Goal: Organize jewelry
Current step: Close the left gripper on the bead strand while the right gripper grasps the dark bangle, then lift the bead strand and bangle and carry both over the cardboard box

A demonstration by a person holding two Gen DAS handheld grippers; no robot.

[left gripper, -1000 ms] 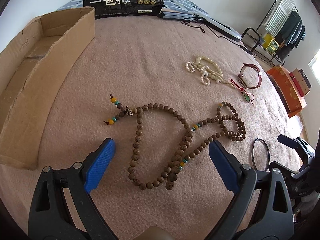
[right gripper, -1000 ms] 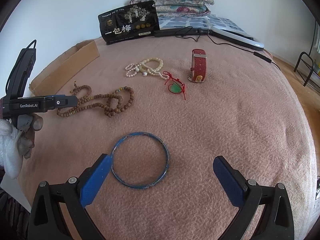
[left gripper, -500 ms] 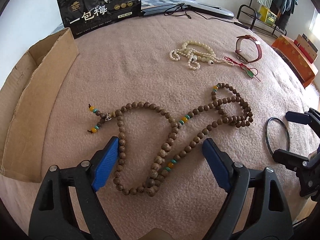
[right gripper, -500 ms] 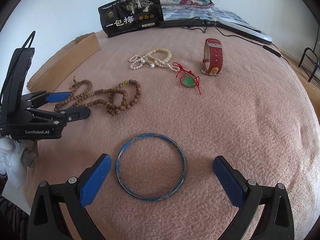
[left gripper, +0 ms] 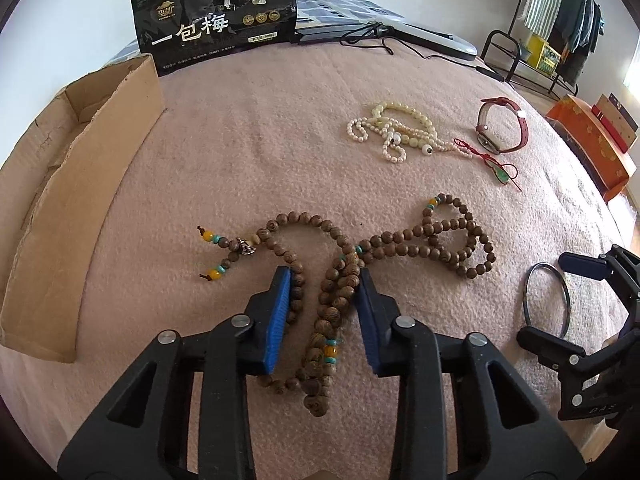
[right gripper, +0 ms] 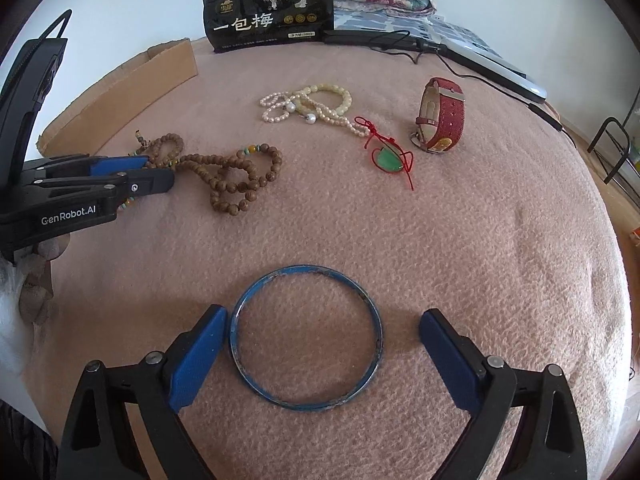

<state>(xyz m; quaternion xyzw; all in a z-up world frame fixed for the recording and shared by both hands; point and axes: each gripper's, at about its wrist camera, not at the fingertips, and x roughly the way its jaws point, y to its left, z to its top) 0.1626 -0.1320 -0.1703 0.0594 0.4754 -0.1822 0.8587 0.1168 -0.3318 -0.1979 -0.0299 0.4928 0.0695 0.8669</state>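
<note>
A long brown wooden bead necklace [left gripper: 400, 240] lies on the pink blanket; it also shows in the right wrist view [right gripper: 236, 176]. My left gripper [left gripper: 324, 280] has closed around its near strands, the blue pads pressing the beads. A blue bangle [right gripper: 306, 334] lies flat between the pads of my right gripper [right gripper: 320, 320], which is open around it; the left pad touches its rim. Farther back lie a pearl and pale bead strand [left gripper: 394, 132], a green pendant on red cord [right gripper: 386, 158] and a red-strap watch [right gripper: 440, 120].
An open cardboard box [left gripper: 60, 168] stands at the left. A black printed bag [left gripper: 216, 28] stands at the back, with cables and a flat device [left gripper: 420, 36] beside it. An orange box [left gripper: 592, 144] and a clothes rack stand off the bed at the right.
My left gripper moved forward over the bead necklace and narrowed its jaws onto the strands. My right gripper moved closer to the blue bangle and stayed open.
</note>
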